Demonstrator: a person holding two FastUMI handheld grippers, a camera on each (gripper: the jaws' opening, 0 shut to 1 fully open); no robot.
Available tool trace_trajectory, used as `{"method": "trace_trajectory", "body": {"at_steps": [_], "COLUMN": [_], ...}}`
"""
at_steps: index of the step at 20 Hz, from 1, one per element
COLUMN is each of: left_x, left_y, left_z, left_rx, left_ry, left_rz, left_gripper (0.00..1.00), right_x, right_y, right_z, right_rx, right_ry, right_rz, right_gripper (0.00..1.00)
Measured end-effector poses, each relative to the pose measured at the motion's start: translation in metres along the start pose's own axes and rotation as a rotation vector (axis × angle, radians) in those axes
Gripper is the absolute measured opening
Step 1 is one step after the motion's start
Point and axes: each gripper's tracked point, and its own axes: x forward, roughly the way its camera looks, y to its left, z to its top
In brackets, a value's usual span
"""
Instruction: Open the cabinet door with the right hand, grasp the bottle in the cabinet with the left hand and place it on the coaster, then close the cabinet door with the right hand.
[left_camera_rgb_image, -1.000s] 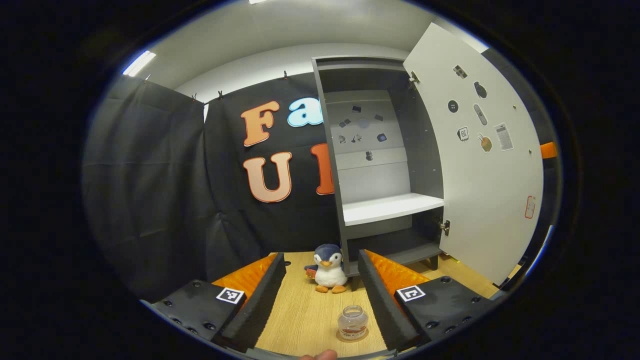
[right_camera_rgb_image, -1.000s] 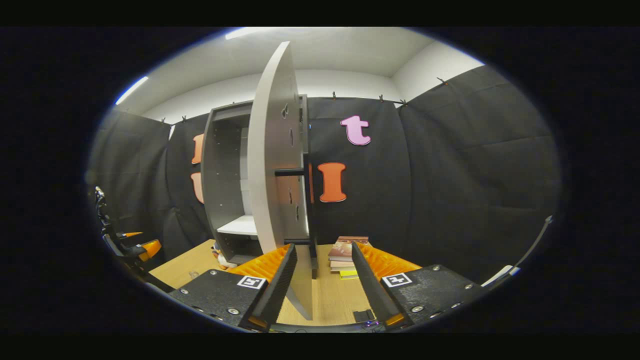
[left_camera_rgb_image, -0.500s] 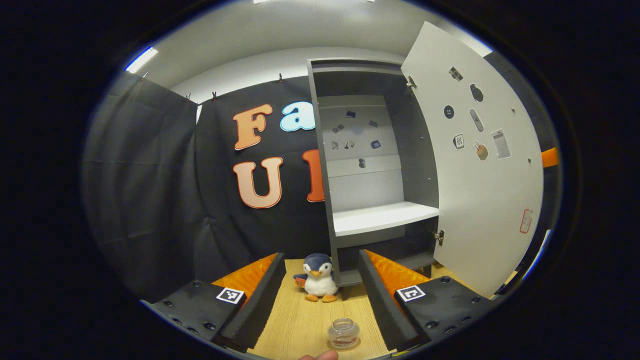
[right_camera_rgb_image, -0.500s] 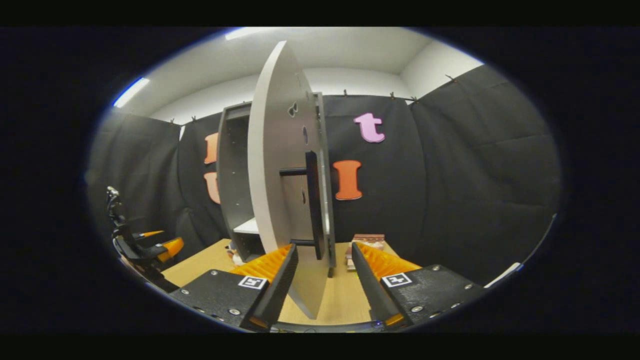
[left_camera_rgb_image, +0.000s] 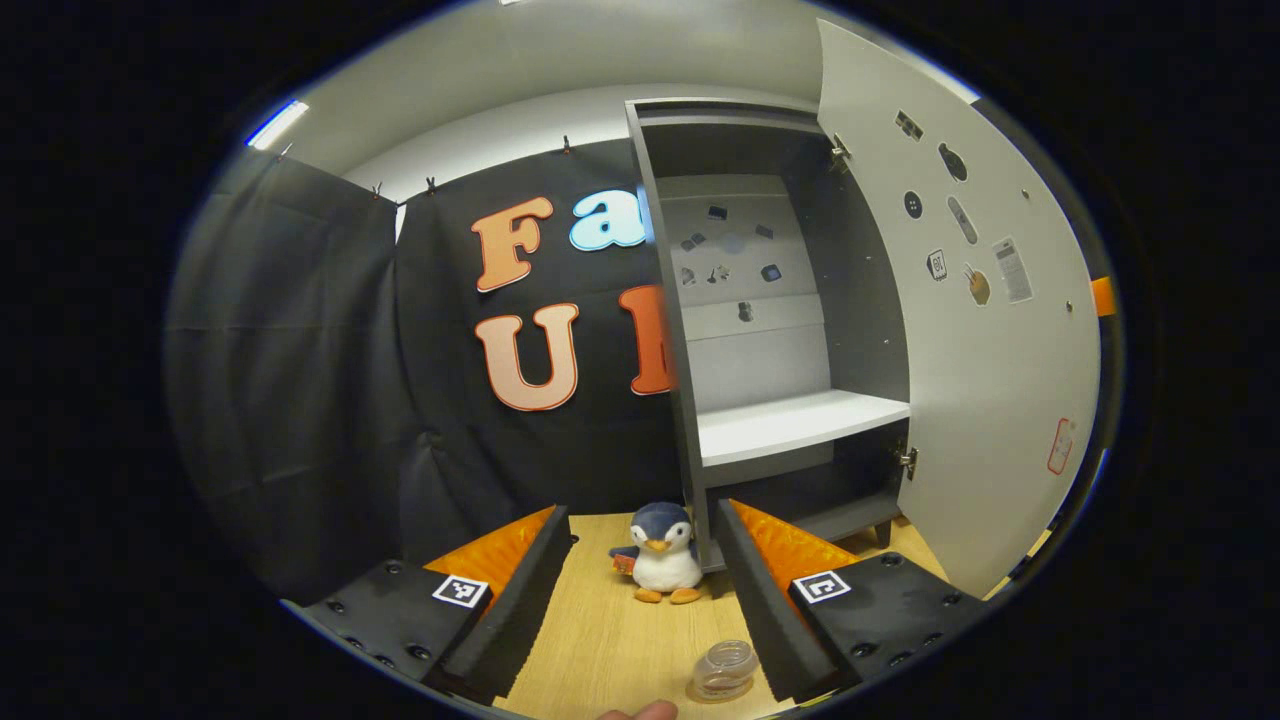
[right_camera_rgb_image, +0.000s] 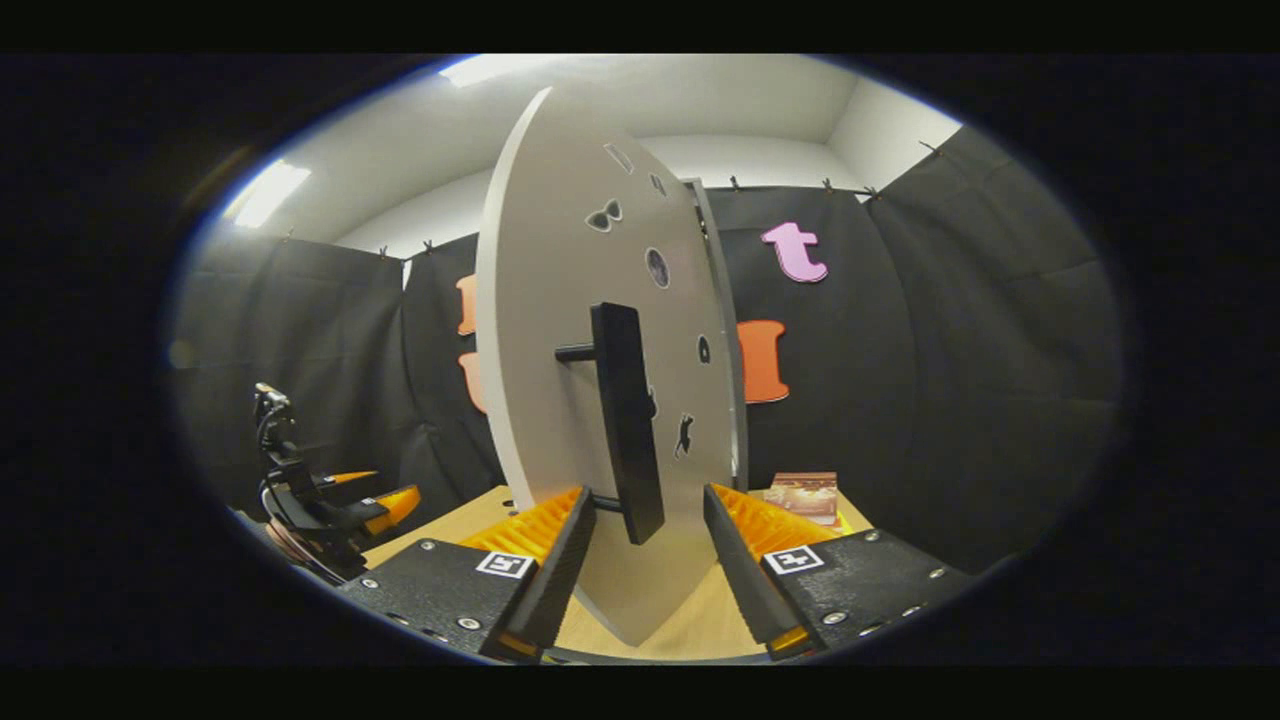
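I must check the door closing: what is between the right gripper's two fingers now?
In the right gripper view, the door and the lower end of its black handle lie between the open fingers of the right gripper.

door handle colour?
Black; the handle stands out against the pale grey cabinet door, best in the right gripper view.

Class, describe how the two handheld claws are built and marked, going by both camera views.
Each claw, the left claw and the right claw, has two long wedge-shaped fingers with ribbed outer faces. They sit on black mounting blocks dotted with screws, each block bearing a small square black-and-white marker. A fingertip of the holding hand peeks in at the left gripper view's bottom edge.
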Motion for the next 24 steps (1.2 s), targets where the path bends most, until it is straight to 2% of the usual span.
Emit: {"method": "trace_trajectory", "body": {"at_steps": [6, 11, 16, 24], "left_x": [0.005, 0.006, 0.009, 0.036], "left_y": [0.026, 0.050, 0.087, 0.126], "left_z": [-0.017, -0.020, -0.026, -0.036], "left_rx": [-0.042, -0.027, -0.036, -0.067], "left_ry": [0.051, 0.060, 0.074, 0.083], "left_rz": [0.035, 0.075, 0.133, 0.184], "left_gripper": [0.95, 0.95, 0.95, 0.95], "right_x": [0.023, 0.054, 0.083, 0.121], "right_y": [0.030, 0.058, 0.072, 0.092], "right_z": [-0.004, -0.007, -0.012, -0.014], "right_rx": [0.027, 0.027, -0.007, -0.051], "right_ry": [0.011, 0.027, 0.013, 0.003], "right_rz": [0.074, 0.128, 0.171, 0.191], "right_gripper": [0.70, 0.71, 0.82, 0.91]}}
